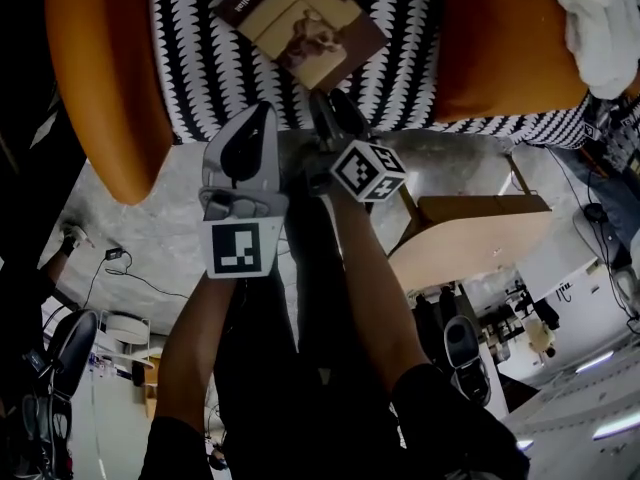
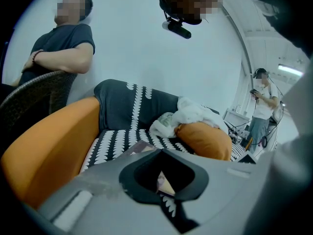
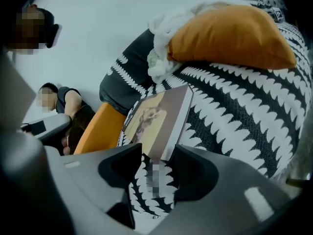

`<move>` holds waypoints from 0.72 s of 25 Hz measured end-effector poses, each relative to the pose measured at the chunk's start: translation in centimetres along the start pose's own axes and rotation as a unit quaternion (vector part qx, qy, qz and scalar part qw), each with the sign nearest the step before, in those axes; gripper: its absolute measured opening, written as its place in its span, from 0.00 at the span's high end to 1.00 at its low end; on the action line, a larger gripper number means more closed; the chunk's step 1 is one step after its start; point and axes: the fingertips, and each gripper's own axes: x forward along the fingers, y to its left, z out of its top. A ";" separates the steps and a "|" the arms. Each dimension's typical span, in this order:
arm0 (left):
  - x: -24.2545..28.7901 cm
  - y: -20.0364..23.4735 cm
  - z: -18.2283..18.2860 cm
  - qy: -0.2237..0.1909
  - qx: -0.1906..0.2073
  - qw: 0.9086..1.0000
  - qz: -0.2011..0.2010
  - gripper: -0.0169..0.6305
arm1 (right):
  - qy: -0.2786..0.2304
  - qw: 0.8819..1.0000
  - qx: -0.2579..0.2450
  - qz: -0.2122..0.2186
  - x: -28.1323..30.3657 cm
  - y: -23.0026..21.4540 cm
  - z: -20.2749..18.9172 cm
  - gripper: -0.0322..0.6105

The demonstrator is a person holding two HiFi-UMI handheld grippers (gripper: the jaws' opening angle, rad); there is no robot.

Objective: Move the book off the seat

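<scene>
One book [image 1: 303, 25] is lying flat on the patterned seat [image 1: 200, 58]. Two grippers are hovering beside it. The right gripper [image 3: 159, 158] is holding its fingers spread at the book's near corner, pinching nothing. The left gripper [image 1: 252, 133] is keeping its fingers pressed together.

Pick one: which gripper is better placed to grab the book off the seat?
Right. The right gripper has its jaws open, with the near corner of the book at their mouth, not yet gripped. The left gripper has its jaws together, and the book barely shows past them.
</scene>
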 end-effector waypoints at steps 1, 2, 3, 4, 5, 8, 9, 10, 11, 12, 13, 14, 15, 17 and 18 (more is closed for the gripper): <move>0.0 0.1 0.0 0.001 0.001 1.000 -0.001 0.96 | 0.002 1.000 0.009 0.002 0.2 -0.1 -0.2 0.62; 0.1 0.2 0.0 0.001 0.002 1.000 -0.001 0.96 | 0.004 1.000 0.018 0.004 0.4 -0.3 -0.3 0.60; 0.1 0.4 0.0 0.001 0.002 1.000 -0.001 0.96 | 0.006 1.000 0.028 0.006 0.6 -0.4 -0.5 0.60; 0.2 0.5 0.0 0.002 0.001 1.000 -0.001 0.96 | 0.007 0.999 0.038 0.008 0.8 -0.5 -0.6 0.59; 0.3 0.7 -0.1 0.002 0.000 1.000 -0.001 0.96 | 0.009 0.999 0.047 0.011 1.1 -0.6 -0.7 0.58; 0.6 0.9 -0.2 0.001 -0.004 1.000 -0.001 0.96 | 0.012 0.998 0.066 0.019 1.7 -0.8 -0.9 0.57; 0.6 1.0 -0.3 0.001 -0.005 1.000 -0.001 0.96 | 0.012 0.997 0.068 0.020 1.9 -0.8 -1.0 0.56; 0.6 1.0 -0.4 0.003 -0.005 1.000 -0.002 0.96 | 0.012 0.997 0.068 0.020 2.0 -0.9 -1.0 0.56; 0.7 1.1 -0.4 0.003 -0.004 1.000 -0.002 0.96 | 0.012 0.997 0.069 0.020 2.1 -0.9 -1.0 0.56; 0.7 1.1 -0.5 0.004 -0.003 1.000 -0.003 0.96 | 0.011 0.997 0.071 0.021 2.1 -1.0 -1.0 0.56; 0.7 1.2 -0.6 0.005 -0.003 1.000 -0.003 0.96 | 0.010 0.997 0.072 0.022 2.2 -1.0 -1.0 0.56; 0.7 1.3 -0.7 0.006 -0.004 1.000 -0.003 0.96 | 0.010 0.997 0.074 0.025 2.2 -1.0 -1.0 0.56; 0.7 1.4 -0.8 0.008 -0.006 1.000 -0.003 0.96 | 0.011 0.997 0.076 0.029 2.3 -0.9 -1.0 0.56; 0.4 1.5 -0.8 0.007 -0.006 1.000 -0.002 0.96 | 0.011 0.996 0.084 0.041 2.2 -0.8 -1.0 0.56; 0.3 1.5 -0.8 0.007 -0.006 1.000 -0.001 0.96 | 0.010 0.995 0.089 0.048 2.1 -0.7 -0.9 0.56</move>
